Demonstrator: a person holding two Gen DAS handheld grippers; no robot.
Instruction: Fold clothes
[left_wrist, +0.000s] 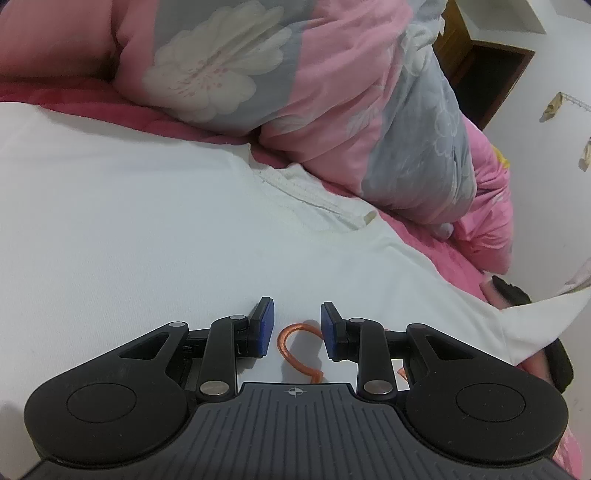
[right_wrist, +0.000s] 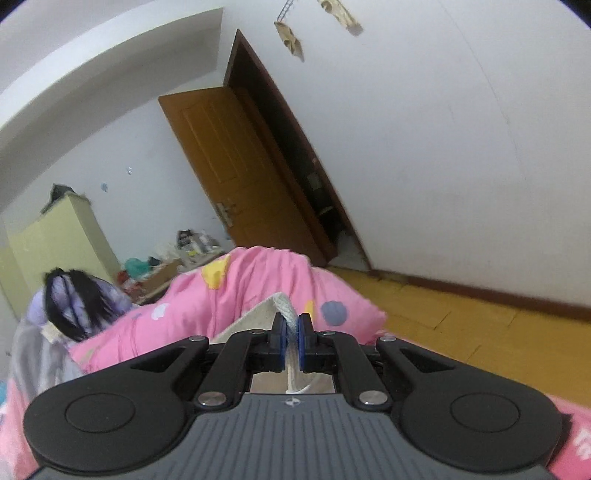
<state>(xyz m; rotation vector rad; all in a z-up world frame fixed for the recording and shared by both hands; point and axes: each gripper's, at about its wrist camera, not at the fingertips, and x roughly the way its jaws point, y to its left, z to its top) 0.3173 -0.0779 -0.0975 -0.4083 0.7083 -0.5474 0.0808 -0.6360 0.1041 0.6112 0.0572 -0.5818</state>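
Nearest our left gripper (left_wrist: 297, 326), fingers spread and gripping nothing, an orange cord (left_wrist: 295, 345) lies on the white garment (left_wrist: 129, 221), which is spread flat over the bed (left_wrist: 417, 230) beside a floral quilt (left_wrist: 332, 92). Our right gripper (right_wrist: 291, 334) pinches a white fabric edge (right_wrist: 284, 306) tightly, raised before a pink quilt (right_wrist: 221, 295).

- The left wrist camera sits just behind the left gripper (left_wrist: 297, 328). It looks down, close over a white garment (left_wrist: 129, 221).
- The right wrist camera sits behind the right gripper (right_wrist: 291, 332), tipped sideways, looking across the room at a far door (right_wrist: 225, 155).
- Both views show the pink quilt (left_wrist: 491, 206) (right_wrist: 207, 306) beyond the fingers.
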